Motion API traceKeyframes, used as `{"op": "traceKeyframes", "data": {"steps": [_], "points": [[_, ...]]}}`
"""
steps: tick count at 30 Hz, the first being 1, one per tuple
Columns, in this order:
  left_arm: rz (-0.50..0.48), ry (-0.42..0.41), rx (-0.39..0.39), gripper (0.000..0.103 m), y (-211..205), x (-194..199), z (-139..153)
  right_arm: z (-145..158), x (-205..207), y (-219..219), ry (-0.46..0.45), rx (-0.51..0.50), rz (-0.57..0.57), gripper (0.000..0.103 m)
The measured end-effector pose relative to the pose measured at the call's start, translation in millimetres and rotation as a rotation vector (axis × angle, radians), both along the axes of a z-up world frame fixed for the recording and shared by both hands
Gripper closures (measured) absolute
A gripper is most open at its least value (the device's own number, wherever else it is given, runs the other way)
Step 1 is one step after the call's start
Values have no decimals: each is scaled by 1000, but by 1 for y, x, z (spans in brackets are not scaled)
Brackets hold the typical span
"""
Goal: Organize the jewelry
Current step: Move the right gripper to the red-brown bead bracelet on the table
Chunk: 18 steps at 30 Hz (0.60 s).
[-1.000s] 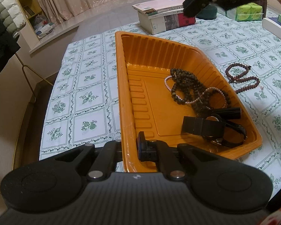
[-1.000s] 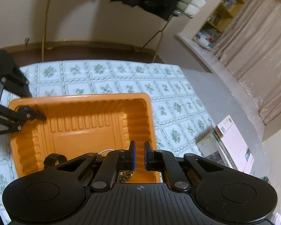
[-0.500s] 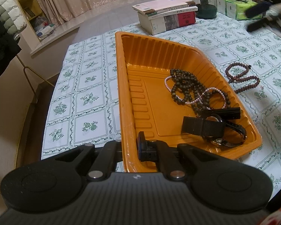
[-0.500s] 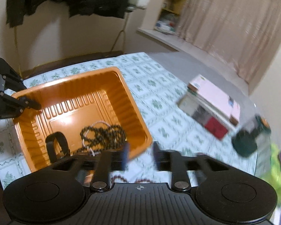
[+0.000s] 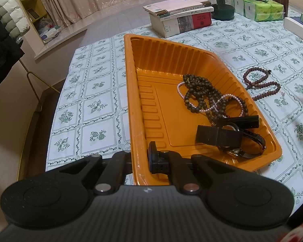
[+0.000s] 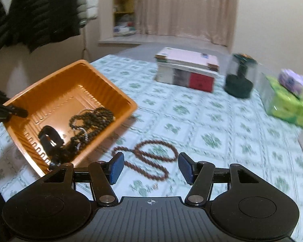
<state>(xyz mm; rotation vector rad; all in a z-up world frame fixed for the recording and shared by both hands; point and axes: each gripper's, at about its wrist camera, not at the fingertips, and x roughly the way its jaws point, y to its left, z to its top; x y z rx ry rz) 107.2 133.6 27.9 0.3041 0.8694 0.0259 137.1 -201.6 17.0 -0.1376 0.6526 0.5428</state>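
Black ribbed gripper bodies; right fingers [image 6: 116,167] wear blue pads

Tray [image 5: 192,54]: glossy ribbed orange plastic | brown bead string [image 6: 151,161]: matt, wood-like | tablecloth [image 5: 95,104]: smooth printed sheet | gripper pads [image 6: 116,168]: blue, textured

Bare tablecloth [image 6: 222,141] around brown beads [image 6: 151,161]

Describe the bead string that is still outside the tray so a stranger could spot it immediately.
Find the orange tray on the green-patterned tablecloth. Beside its long edge, on the cloth toward the tissue packs, lies a reddish-brown bead strand in loose loops. Unlike the darker beads and the pink pearl strand, it lies outside the tray.
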Motion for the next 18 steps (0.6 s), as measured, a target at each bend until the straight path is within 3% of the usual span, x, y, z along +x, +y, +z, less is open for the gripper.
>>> {"op": "traceKeyframes", "data": {"steps": [7, 12, 18], "points": [[9, -7, -3, 99, 0, -1, 0, -31, -20, -17, 63, 1, -120, 44], [11, -8, -3, 99, -1, -2, 0, -50, -28, -29, 150, 81, -196, 44], [12, -7, -3, 99, -1, -2, 0, -59, -24, -26, 137, 81, -199, 44]]}}
